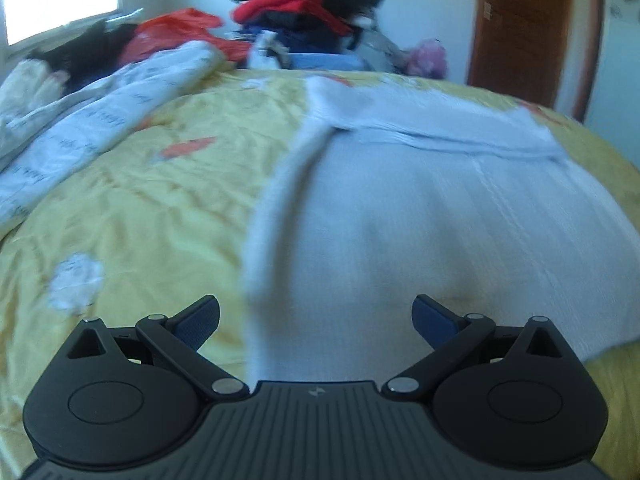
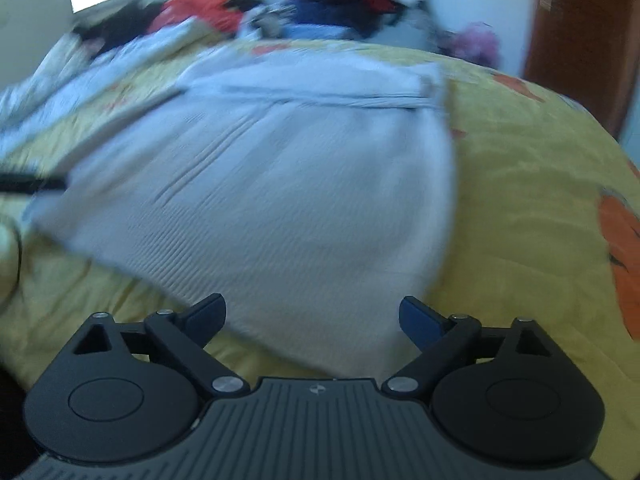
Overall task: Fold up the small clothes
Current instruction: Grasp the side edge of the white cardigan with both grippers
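Left gripper (image 1: 316,322): jaws spread wide, empty, poised over the garment's near-left edge.
Right gripper (image 2: 313,320): jaws wide, nothing between them, above the near-right corner.
White garment (image 1: 420,208): flat on the yellow bedsheet (image 1: 132,208), directly ahead of both grippers.
Long axis: runs away toward the clothes pile (image 1: 308,12).
Nearer hand: neither; judged about equal.

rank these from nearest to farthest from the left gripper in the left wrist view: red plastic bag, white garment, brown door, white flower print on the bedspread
From the left gripper:
1. white garment, straight ahead, its near edge between the open jaws.
2. white flower print, on the yellow bedspread, left.
3. red plastic bag, far left, beyond the bed.
4. brown door, far right; roughly as distant as the bag, too close to call.
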